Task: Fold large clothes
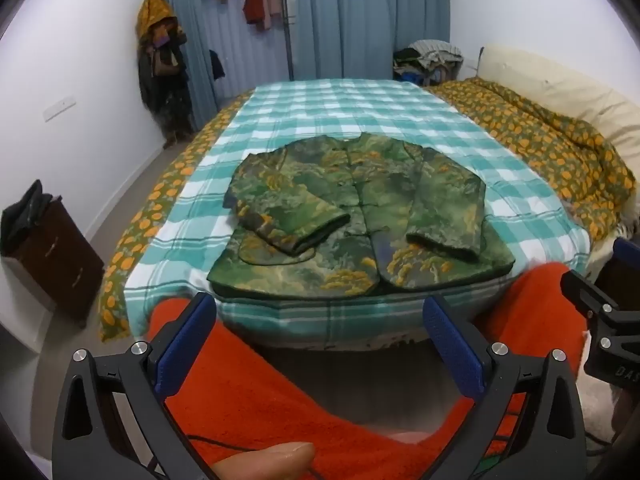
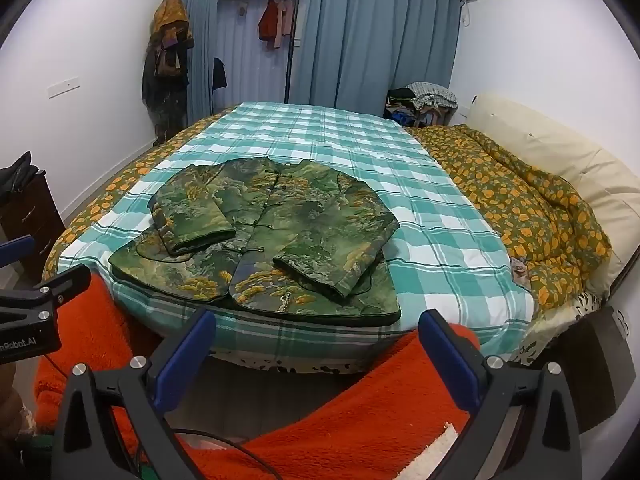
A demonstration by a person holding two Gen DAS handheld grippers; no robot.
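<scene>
Fingers stand spread wide on both tools, with nothing between the blue pads: the left gripper (image 1: 320, 344) and the right gripper (image 2: 316, 350) hang short of the bed's near edge, over the person's orange-clad legs (image 1: 256, 380). A fingertip (image 1: 268, 458) shows at the bottom of the left view. Just beyond, on the teal checked sheet (image 1: 360, 116), the green patterned jacket (image 1: 360, 216) lies front up and buttoned, its hem close to the near edge of the bed. Both sleeves are already laid inward across the body, the left sleeve (image 1: 288, 216) angled more sharply than the right sleeve (image 1: 444, 216).

Judging by that, the next fold is probably the hem up toward the collar. To do it well, each gripper should take a hem corner through all layers, pinch firmly because the fabric looks thick and padded, and lift evenly so the sleeves stay put. Farther back lie an orange-flowered quilt (image 2: 532, 208), blue curtains (image 2: 360, 32) and hanging clothes (image 2: 274, 24).
</scene>
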